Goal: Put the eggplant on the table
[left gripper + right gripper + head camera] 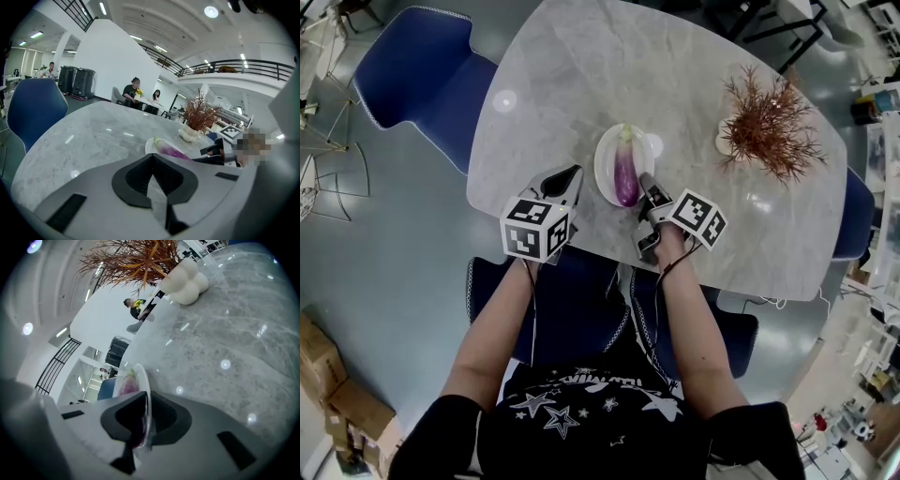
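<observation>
Eggplant (625,176) lies lengthwise on the white plate (603,159) near the desk's (581,75) near edge, so the move onto the bare desk is not yet done. The right gripper's (644,180) jaws pinch the plate's right rim. The left gripper (573,174) hovers just left of the plate, jaws closed on nothing. By my judgement the whole transfer remains.
</observation>
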The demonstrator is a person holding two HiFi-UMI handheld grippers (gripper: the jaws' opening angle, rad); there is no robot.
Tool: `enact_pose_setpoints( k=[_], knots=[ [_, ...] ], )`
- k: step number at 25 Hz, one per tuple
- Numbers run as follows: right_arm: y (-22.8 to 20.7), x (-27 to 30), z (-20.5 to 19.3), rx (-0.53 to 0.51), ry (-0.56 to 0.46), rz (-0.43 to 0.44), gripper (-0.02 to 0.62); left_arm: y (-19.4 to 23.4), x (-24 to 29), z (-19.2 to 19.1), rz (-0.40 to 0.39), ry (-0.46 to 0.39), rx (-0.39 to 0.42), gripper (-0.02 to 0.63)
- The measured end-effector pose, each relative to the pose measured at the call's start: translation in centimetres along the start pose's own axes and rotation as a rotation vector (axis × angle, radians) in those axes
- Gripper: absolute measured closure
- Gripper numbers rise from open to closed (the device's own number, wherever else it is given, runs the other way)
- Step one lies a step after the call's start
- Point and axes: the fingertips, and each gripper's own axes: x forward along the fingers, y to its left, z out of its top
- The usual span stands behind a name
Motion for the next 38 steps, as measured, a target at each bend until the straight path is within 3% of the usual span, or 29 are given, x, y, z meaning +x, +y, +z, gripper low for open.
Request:
enact_pose_setpoints(
  k=[12, 16, 23, 38],
  knots=[
    [0.0, 0.1, -0.9, -0.160, 0.043, -0.148, 0.560, -0.1, -1.0, 0.3, -0.009, -0.010, -0.016, 0.600],
    [-0.5, -0.2, -0.6, -0.184, 0.044, -0.159, 0.560, -0.1, -1.0, 0.2, -0.003, -0.012, -0.019, 0.600],
    [0.4, -2.0, 0.4, -0.213, 0.020, -0.148, 0.560, -1.0, -2.0, 0.9, 0.000, -0.027, -0.024, 0.600],
    [3.9, -9.3, -2.0, -0.170, -0.017, 0.013, 0.561, -8.0, -7.7, 1.6, 0.000, -0.080, 0.077, 0.600]
  ],
)
